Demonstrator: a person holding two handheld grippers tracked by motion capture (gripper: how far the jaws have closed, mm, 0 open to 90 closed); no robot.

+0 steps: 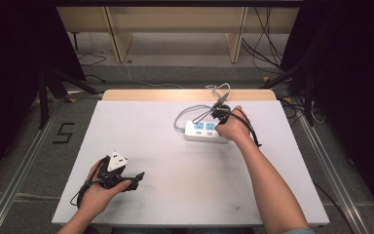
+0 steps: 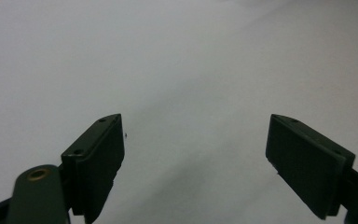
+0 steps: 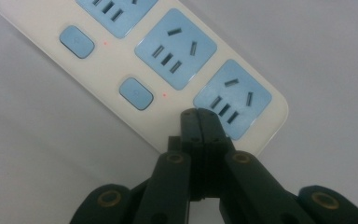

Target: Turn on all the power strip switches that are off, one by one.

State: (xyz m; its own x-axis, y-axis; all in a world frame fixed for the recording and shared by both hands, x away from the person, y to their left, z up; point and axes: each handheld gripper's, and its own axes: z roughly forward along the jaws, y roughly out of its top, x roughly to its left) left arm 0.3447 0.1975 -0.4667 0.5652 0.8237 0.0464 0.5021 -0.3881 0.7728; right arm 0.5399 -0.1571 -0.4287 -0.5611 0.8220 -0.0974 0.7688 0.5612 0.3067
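Observation:
A white power strip point(image 1: 202, 131) with blue sockets and blue switch buttons lies at the back right of the white table point(image 1: 175, 165). Its grey cord point(image 1: 179, 119) loops off to the left. In the right gripper view, small red lights glow beside two buttons point(image 3: 136, 93) on the strip point(image 3: 121, 56). My right gripper point(image 3: 198, 113) is shut with nothing between its jaws, and its tips rest at the strip's near edge beside the end socket point(image 3: 233, 98). My right hand holds that gripper point(image 1: 220, 114) over the strip's right end. My left gripper point(image 1: 135, 178) point(image 2: 196, 126) is open over bare table at the front left.
Cables point(image 1: 221, 90) trail off the table's back edge toward the floor. A wooden bench point(image 1: 175, 24) stands behind the table. Metal rails point(image 1: 24, 161) run along both sides, with a "5" marked on the floor point(image 1: 64, 132) at the left.

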